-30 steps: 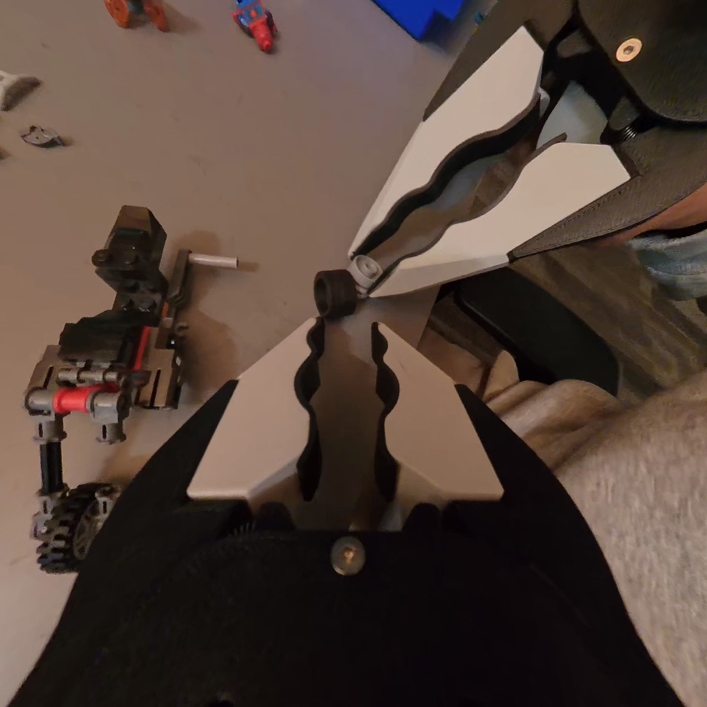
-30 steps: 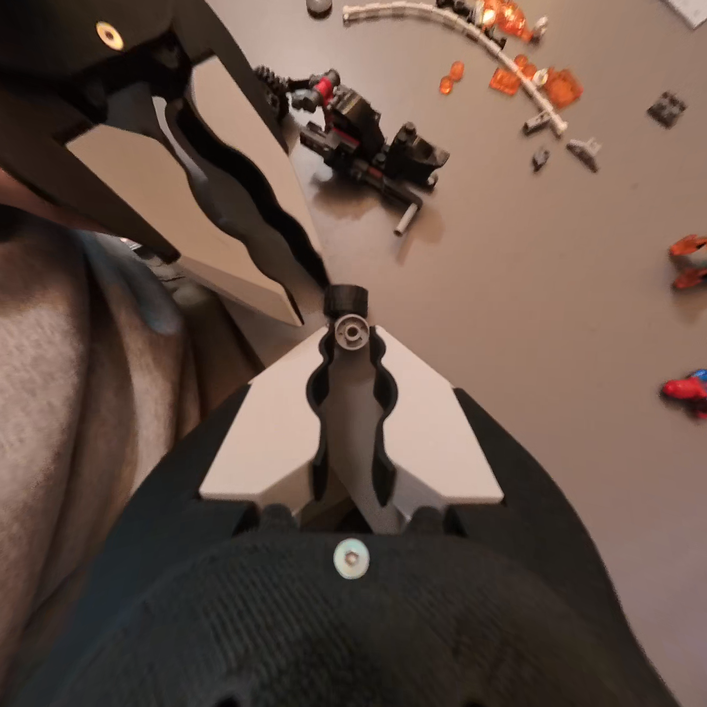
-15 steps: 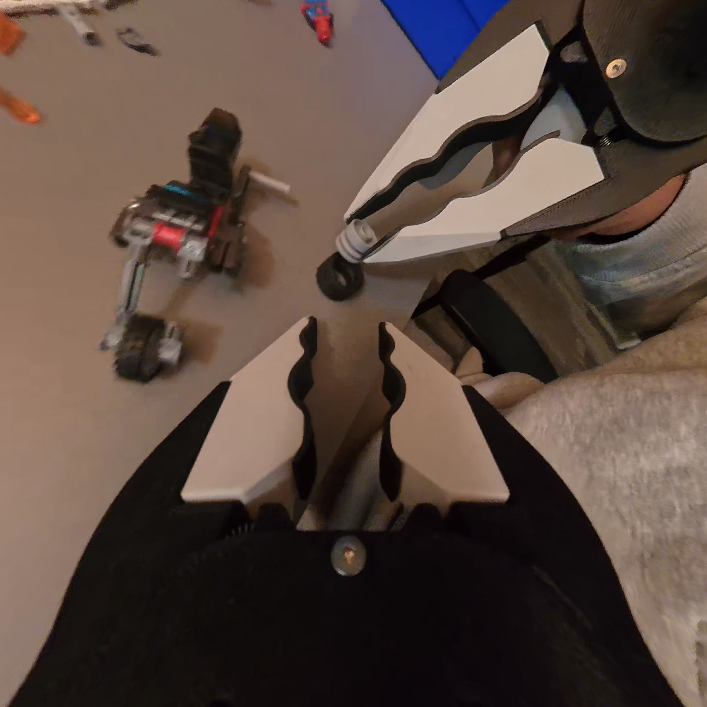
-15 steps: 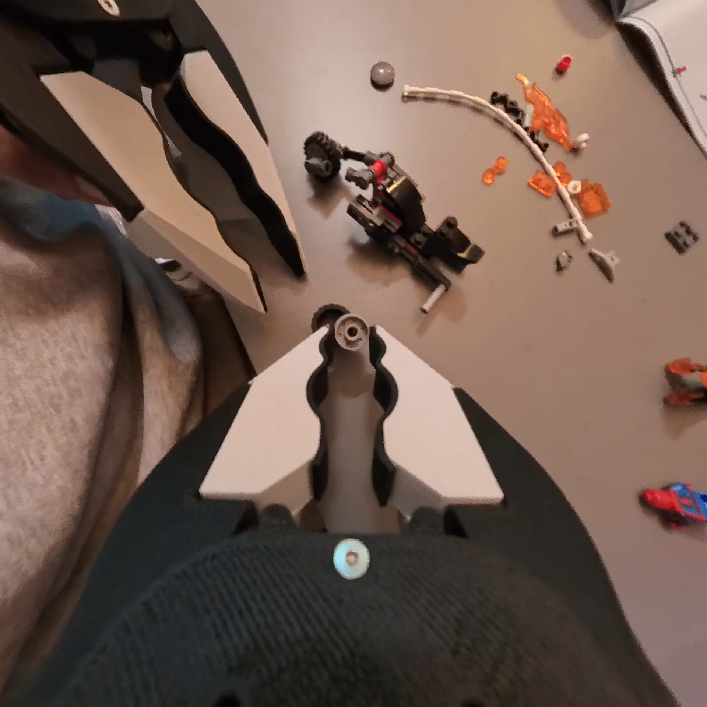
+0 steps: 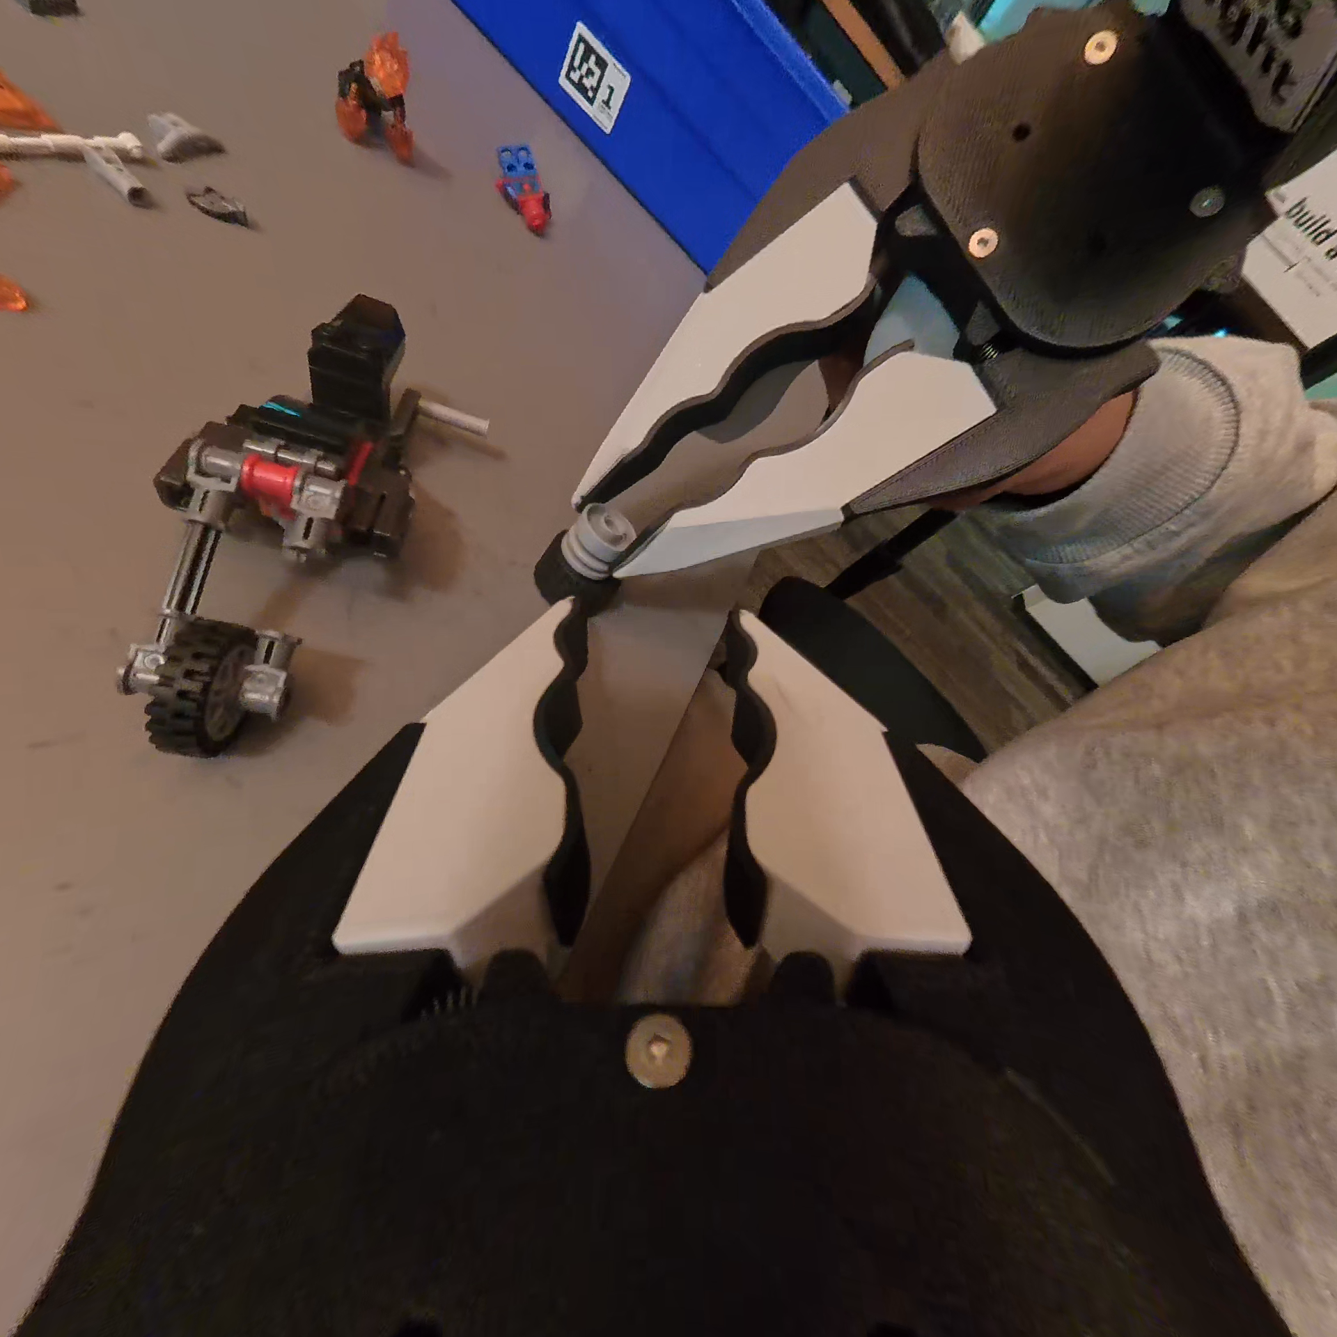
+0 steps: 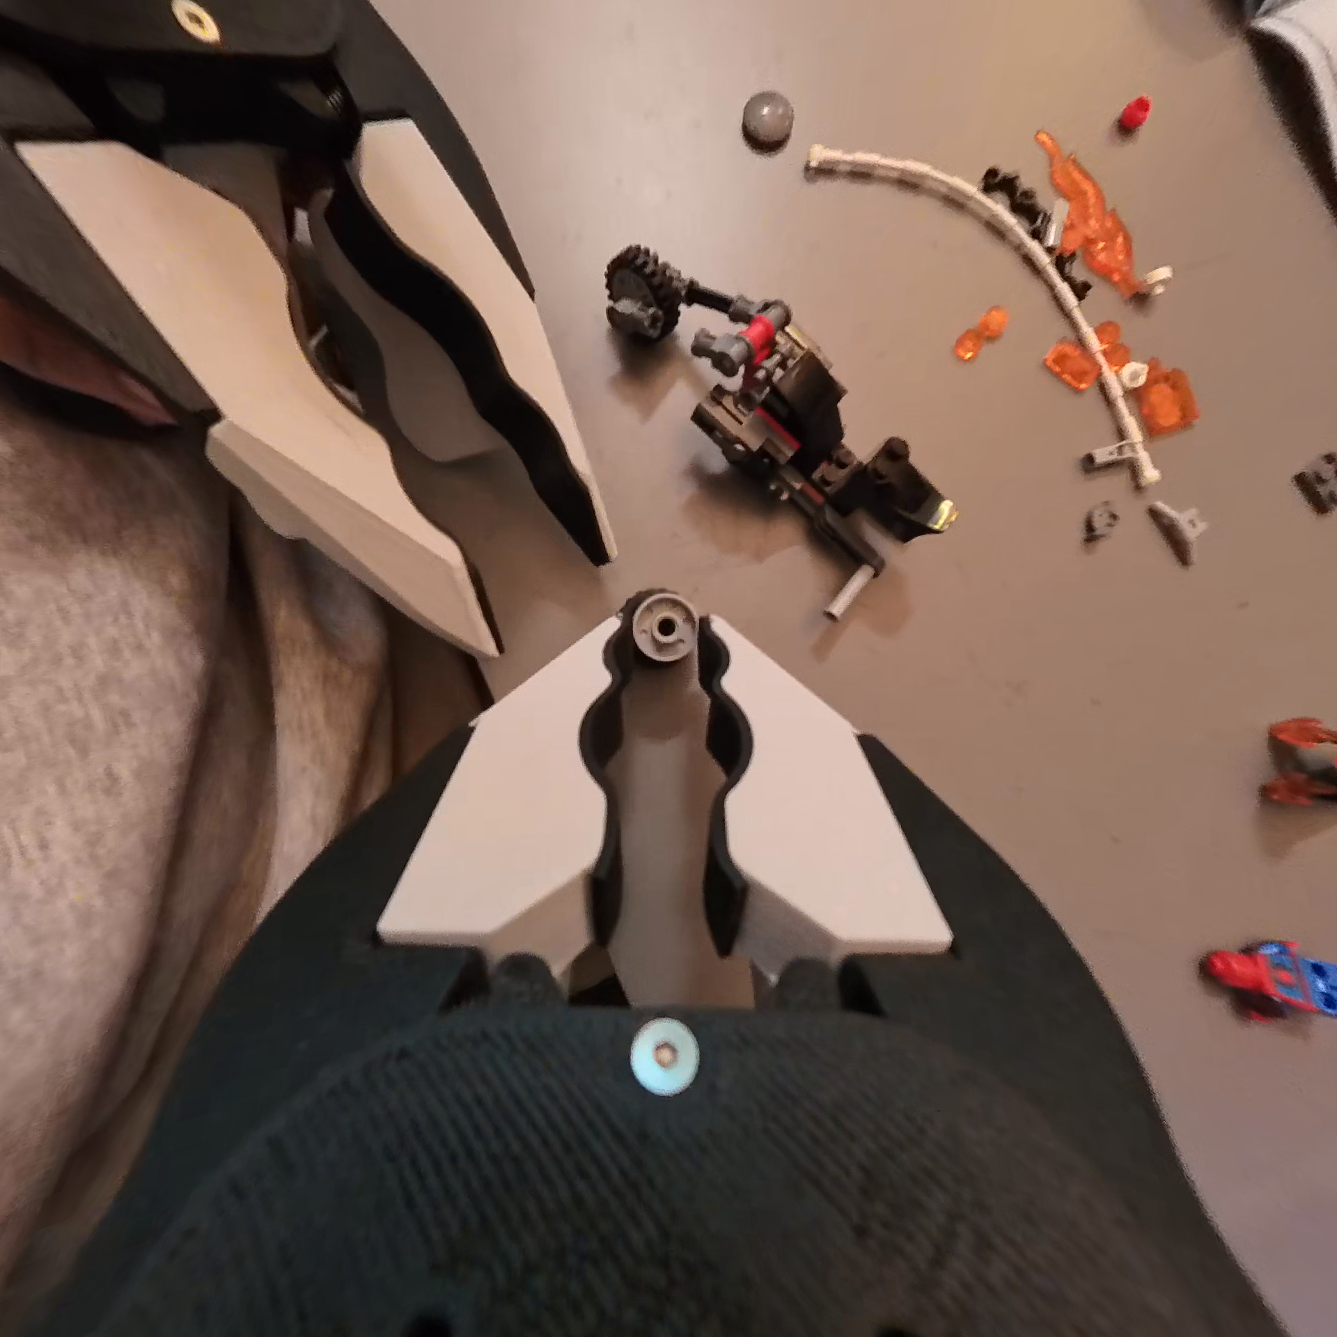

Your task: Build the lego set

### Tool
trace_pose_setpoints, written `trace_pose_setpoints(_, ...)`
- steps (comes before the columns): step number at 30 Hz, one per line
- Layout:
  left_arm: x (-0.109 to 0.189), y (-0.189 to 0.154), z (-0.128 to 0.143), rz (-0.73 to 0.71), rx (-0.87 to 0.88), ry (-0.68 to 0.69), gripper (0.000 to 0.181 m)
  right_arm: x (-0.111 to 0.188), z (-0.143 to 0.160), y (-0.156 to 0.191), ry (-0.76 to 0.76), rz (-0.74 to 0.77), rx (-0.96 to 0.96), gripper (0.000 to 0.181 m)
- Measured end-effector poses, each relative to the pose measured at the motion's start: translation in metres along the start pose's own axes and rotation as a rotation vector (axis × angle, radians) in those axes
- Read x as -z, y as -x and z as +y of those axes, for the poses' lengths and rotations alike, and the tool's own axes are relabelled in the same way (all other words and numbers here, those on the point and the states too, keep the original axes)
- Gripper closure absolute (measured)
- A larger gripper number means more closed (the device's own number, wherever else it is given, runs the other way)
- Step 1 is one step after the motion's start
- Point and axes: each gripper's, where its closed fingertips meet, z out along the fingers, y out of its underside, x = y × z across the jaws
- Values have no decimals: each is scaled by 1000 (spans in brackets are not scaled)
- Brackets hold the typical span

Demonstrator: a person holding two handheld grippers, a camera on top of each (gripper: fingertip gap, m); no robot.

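Note:
My right gripper (image 6: 664,637) is shut on a grey wheel hub (image 6: 664,626). A small black tyre (image 5: 561,579) sits on the hub's far end; the right wrist view shows only its rim. My left gripper (image 5: 651,622) is open and empty, and its left fingertip (image 5: 571,615) touches the tyre. It also shows in the right wrist view (image 6: 542,600), up left of the hub. The partly built black motorcycle (image 5: 289,485) lies on the grey table with one wheel (image 5: 202,694) on its fork. It also shows in the right wrist view (image 6: 781,405).
A blue bin (image 5: 687,123) stands at the table's far side. A white curved chain (image 6: 998,239), orange clear pieces (image 6: 1114,376), a grey dome (image 6: 767,116) and small grey parts lie beyond the motorcycle. A red and blue minifigure (image 6: 1273,977) lies at the right. A person's grey clothing (image 5: 1157,868) is close by. Only a small space, under 4 cm, lies between the two pairs of fingers. The partly built black motorcycle (image 5: 289,485) is about equally far from each gripper, around 7 centimeters. Seen from the right wrist view (image 6: 740,337) as well.
The left gripper backed away from the tyre half a second ago and is now against it again, still open. The right gripper has kept the hub and tyre. Both views have swung.

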Motion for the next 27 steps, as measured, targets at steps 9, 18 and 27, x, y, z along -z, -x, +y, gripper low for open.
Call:
trace_pose_setpoints(9, 3, 2, -1, 53, 29, -25, 157, -2, 0, 0, 38, -7, -20, 166)
trace_pose_setpoints(18, 2, 1, 4, 68, 21, 6, 175, -2, 1, 1, 82, 14, -84, 165)
trace_pose_setpoints(27, 14, -7, -1, 178, 51, -40, 173, -3, 4, 3, 188, 34, -96, 165)
